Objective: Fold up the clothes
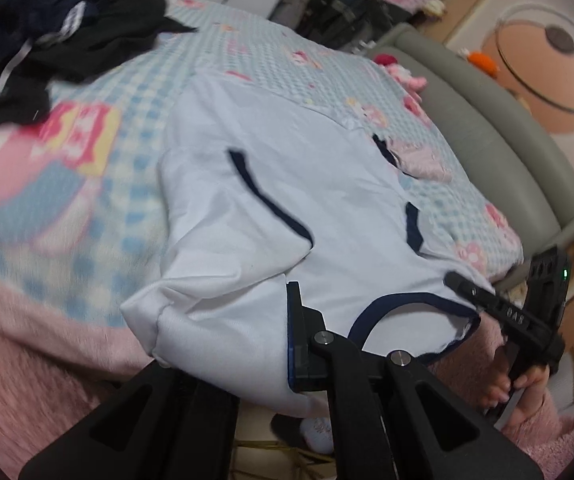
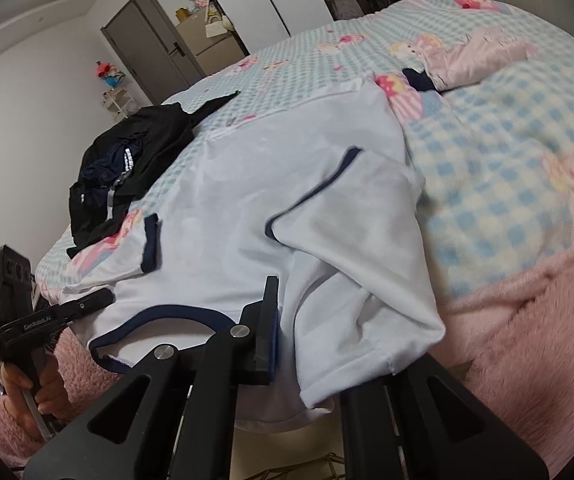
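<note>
We see the bed, covered in a blue-and-white checked cartoon-print sheet, filling most of both views, with a fluffy pink blanket along its near edge and a grey padded headboard along the far right side. Across the middle lies the white short-sleeved T-shirt with navy trim, its hem toward the far side of the bed and its collar and shoulders hanging at the near edge; both sleeves are folded in over the body. Open sheet shows on either side of the shirt. A heap of black and navy clothes sits well apart to the left, near the far corner. A small pale pink garment lies beyond the shirt on the right. Our left tool is clenched on the shirt's left shoulder at the bed edge, and our right tool is clenched on the right shoulder, the navy collar between them.
</note>
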